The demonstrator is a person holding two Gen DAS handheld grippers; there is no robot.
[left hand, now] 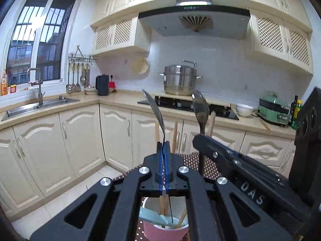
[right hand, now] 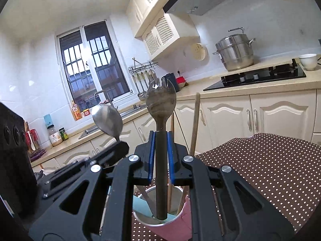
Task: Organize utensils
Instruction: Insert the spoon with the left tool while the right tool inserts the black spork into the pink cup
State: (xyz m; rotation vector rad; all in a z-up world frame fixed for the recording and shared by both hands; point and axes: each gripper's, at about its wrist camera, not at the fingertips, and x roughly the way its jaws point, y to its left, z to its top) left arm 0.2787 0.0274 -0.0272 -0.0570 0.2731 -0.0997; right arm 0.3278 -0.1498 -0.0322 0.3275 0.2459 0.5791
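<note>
My left gripper is shut on the thin handle of a steel spoon, which stands upright with its bowl on top. The handle's lower end reaches into a pink cup below the jaws. The cup also holds wooden chopsticks and a pale blue utensil. My right gripper is shut on the dark handle of a spork, upright, with its lower end inside the pink cup. Each gripper shows in the other view: the right gripper and the left gripper, close side by side.
The cup stands on a table with a brown dotted cloth. Behind are cream cabinets, a black hob with a steel steamer pot, a sink, a white bowl and a green appliance.
</note>
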